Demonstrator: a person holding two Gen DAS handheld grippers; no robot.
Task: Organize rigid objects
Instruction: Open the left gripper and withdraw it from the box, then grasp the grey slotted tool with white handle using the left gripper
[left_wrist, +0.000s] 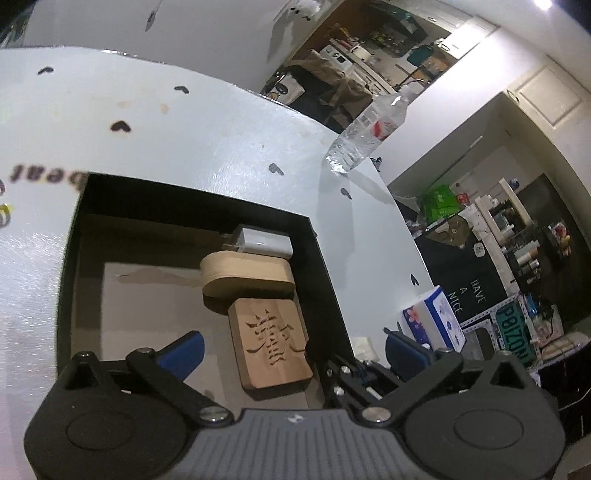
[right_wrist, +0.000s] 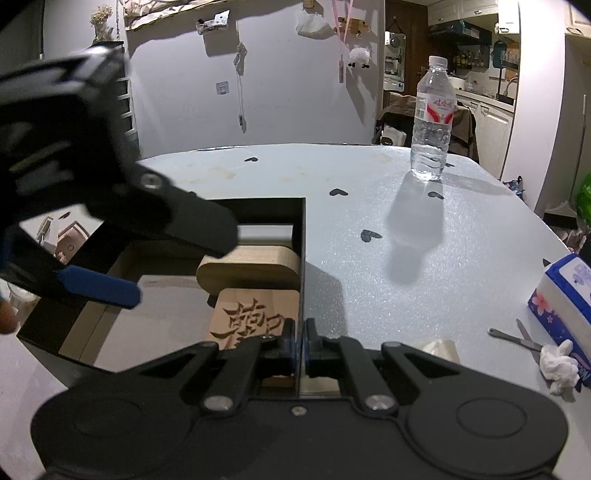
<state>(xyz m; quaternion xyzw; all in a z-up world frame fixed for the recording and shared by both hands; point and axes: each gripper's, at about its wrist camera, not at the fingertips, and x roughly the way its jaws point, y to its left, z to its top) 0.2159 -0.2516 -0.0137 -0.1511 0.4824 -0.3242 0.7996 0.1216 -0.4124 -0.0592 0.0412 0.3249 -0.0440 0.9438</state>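
Note:
An open black box (left_wrist: 192, 195) rests on the pale table. Inside, along its right wall, lie a white charger (left_wrist: 264, 242), a plain rounded wooden block (left_wrist: 247, 275) and a carved wooden block (left_wrist: 271, 341). My left gripper (left_wrist: 291, 336) hovers over the carved block, open wide with its blue fingers clear of it. In the right wrist view one blue finger (right_wrist: 99, 286) of the left gripper hangs over the box. My right gripper (right_wrist: 300, 338) is shut on the box's right wall (right_wrist: 301, 240), beside the carved block (right_wrist: 255, 317) and the plain block (right_wrist: 251, 267).
A water bottle (right_wrist: 432, 118) stands at the far right of the table (right_wrist: 369, 206). A blue tissue pack (right_wrist: 561, 295), a crumpled tissue (right_wrist: 557, 363) and a thin metal tool (right_wrist: 513, 338) lie near the right edge. Cluttered shelves lie beyond the table edge.

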